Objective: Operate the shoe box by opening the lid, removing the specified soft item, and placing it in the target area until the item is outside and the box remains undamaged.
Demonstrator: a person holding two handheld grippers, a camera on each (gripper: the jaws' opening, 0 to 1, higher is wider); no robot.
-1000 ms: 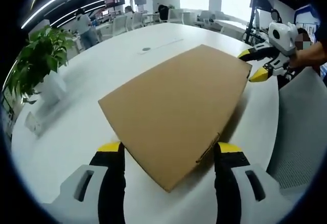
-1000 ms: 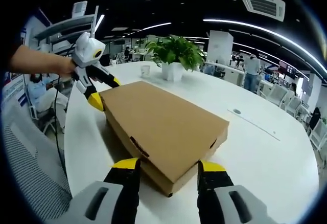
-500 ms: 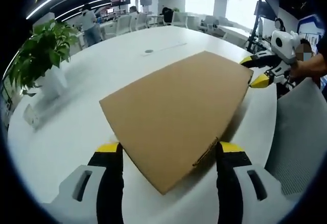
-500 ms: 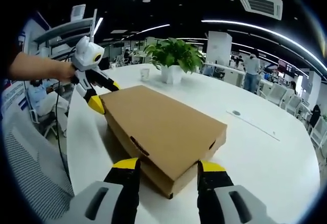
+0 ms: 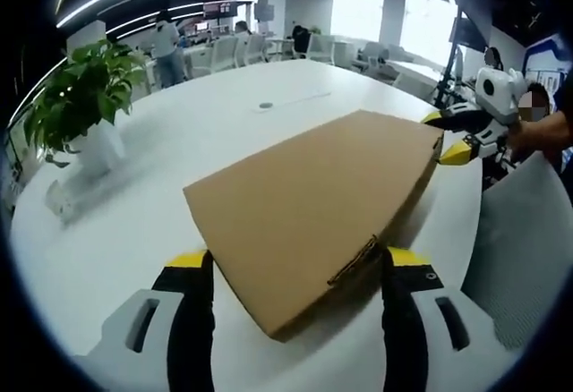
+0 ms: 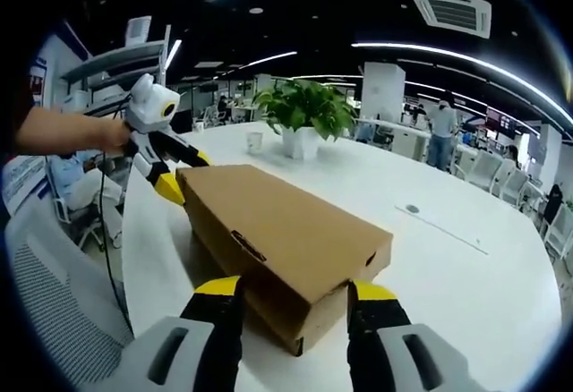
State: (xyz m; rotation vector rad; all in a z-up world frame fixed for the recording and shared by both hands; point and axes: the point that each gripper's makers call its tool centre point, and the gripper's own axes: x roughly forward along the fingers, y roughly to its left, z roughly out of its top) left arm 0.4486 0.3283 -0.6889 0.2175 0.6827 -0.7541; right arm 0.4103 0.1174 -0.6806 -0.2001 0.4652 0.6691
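Two grippers, one shoe box (image 5: 313, 213) btwn them. Box lies flat on the white worktop (image 5: 170, 159), lid shut, long way running gripper to gripper. Left gripper (image 5: 295, 271) jaws wide open round one short end; right gripper (image 6: 291, 298) same at the other end, holding nothing.

Left gripper view sits low and close at one corner of the shoe box (image 5: 313, 204), looking along its lid across the white tabletop (image 5: 161, 177) toward far desks. The right hand-held gripper (image 5: 448, 137) shows at the far right corner. Right gripper view looks from the opposite end, close at the near corner of the box (image 6: 277, 240), facing the left hand-held gripper (image 6: 183, 173) at far left. Both views share box, tabletop and potted plant (image 6: 304, 110).
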